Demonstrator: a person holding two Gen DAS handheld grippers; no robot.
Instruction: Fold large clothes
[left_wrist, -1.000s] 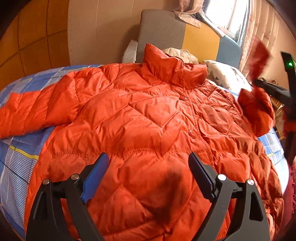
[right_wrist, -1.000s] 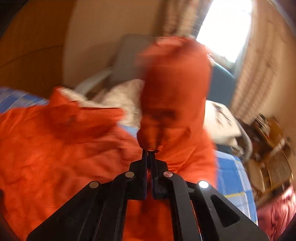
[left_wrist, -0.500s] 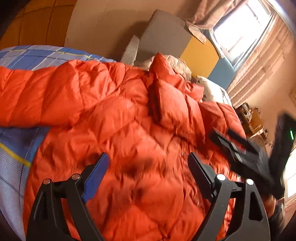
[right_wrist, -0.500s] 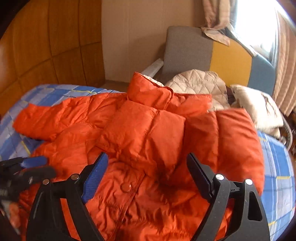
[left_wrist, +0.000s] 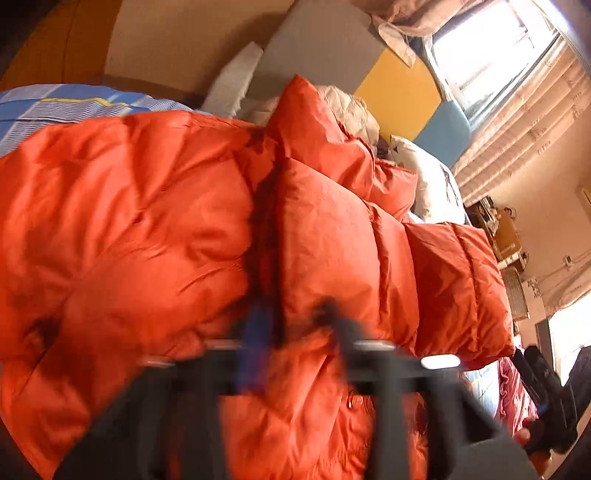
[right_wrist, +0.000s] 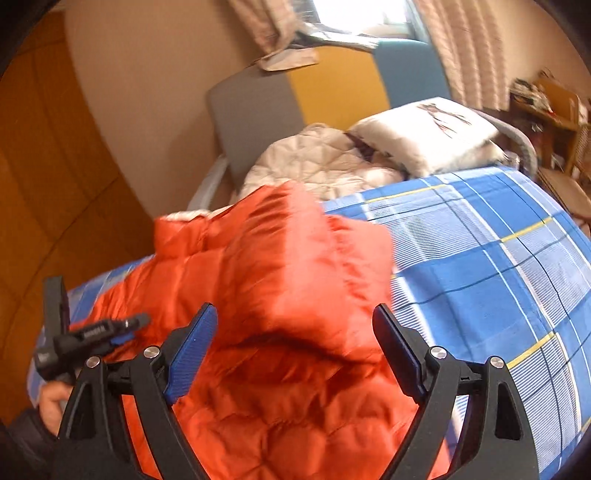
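Both right gripper (right_wrist: 295, 354) fingers spread above orange jacket (right_wrist: 280, 295); left gripper (left_wrist: 295, 347) blurred, seemingly closing.

Left gripper (left_wrist: 295, 332) fingers (left_wrist: 255, 332) motion-blurred; spacing unreadable.

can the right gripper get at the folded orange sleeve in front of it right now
Probably yes. The right gripper is open, its fingers either side of the folded sleeve on the orange jacket, with nothing between them.

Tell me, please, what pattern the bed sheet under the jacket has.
The bed sheet is blue plaid with white and yellow lines, clearest in the right wrist view.
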